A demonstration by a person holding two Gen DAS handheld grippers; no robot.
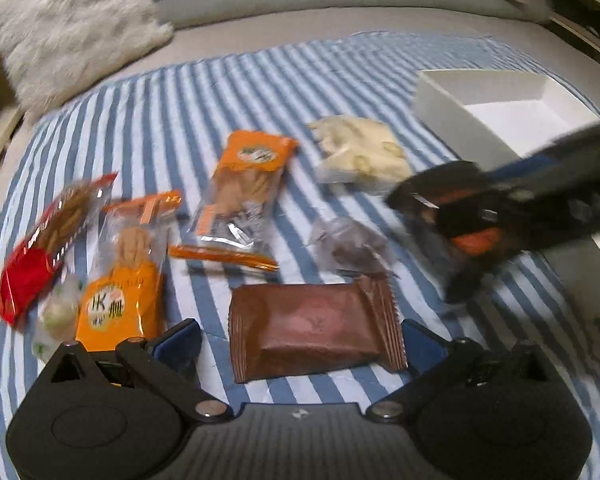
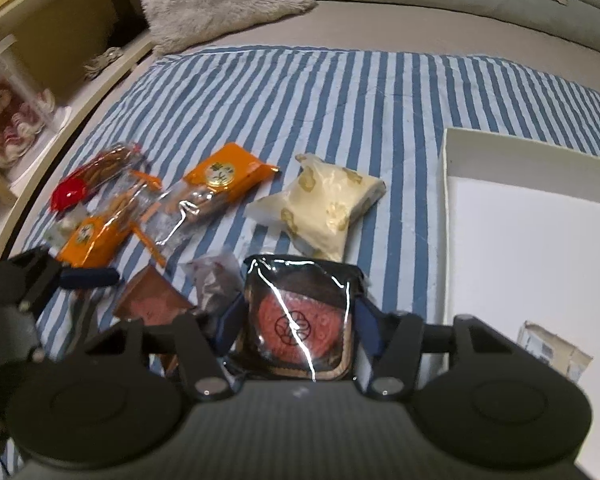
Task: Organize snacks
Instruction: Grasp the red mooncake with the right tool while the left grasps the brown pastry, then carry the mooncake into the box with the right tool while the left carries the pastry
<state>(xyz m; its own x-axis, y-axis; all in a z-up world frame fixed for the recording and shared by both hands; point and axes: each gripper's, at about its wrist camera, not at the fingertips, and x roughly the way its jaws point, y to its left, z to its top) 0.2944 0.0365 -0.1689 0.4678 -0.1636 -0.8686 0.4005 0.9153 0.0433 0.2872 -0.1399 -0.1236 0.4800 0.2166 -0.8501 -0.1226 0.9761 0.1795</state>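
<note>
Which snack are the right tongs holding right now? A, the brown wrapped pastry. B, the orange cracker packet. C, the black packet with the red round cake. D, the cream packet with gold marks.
C: in the right wrist view the black packet with the red round cake sits clamped between the right tongs, beside the white box.

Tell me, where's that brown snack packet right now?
In the left wrist view, the brown packet lies on the striped cloth between the left gripper's open fingers, just below a small clear-wrapped dark snack.
</note>
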